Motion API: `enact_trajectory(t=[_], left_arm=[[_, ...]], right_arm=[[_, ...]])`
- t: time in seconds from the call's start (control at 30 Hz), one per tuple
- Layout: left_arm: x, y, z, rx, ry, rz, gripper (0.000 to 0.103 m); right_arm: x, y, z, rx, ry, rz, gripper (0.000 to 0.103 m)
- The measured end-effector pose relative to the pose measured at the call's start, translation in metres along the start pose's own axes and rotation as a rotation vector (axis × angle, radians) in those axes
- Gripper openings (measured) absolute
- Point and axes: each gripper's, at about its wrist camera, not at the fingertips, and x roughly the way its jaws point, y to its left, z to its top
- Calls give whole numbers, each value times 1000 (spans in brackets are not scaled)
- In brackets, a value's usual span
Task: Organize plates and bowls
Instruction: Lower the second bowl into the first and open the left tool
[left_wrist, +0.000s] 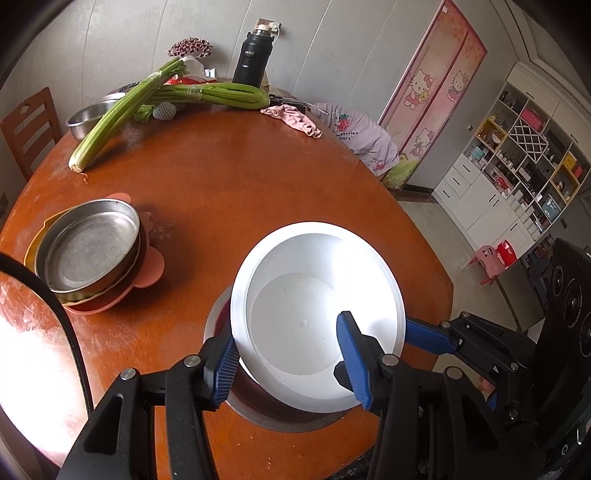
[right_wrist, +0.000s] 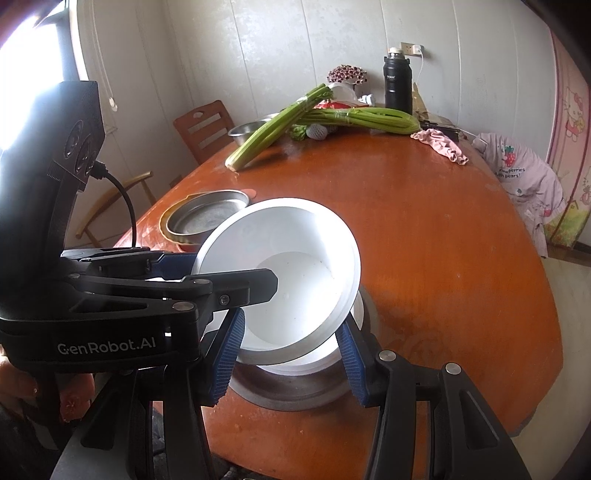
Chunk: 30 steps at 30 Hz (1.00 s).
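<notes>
- Your left gripper (left_wrist: 291, 363) is spread wide, one finger inside the white bowl (left_wrist: 314, 314), one outside its rim; your right gripper (right_wrist: 291, 356) straddles the bowl's near rim, also wide apart
- The white bowl tilts over a metal plate (right_wrist: 295, 393) at the tabletop's (left_wrist: 240, 173) near edge
- The steel dish (left_wrist: 88, 251) tops a stack of plates toward the tabletop's left edge
</notes>
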Motion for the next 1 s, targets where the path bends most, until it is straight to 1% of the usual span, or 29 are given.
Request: enact_trajectory(t=[0.37, 0.77, 1.0], left_arm=[[10, 3, -1, -9, 20, 0, 51], [21, 7, -5, -11, 43, 15, 50], [27, 8, -8, -13, 57, 20, 50]], right_arm=[[10, -4, -3, 11, 24, 5, 52], [20, -5, -8, 12, 53, 1, 52], [26, -5, -10, 6, 72, -17, 52]])
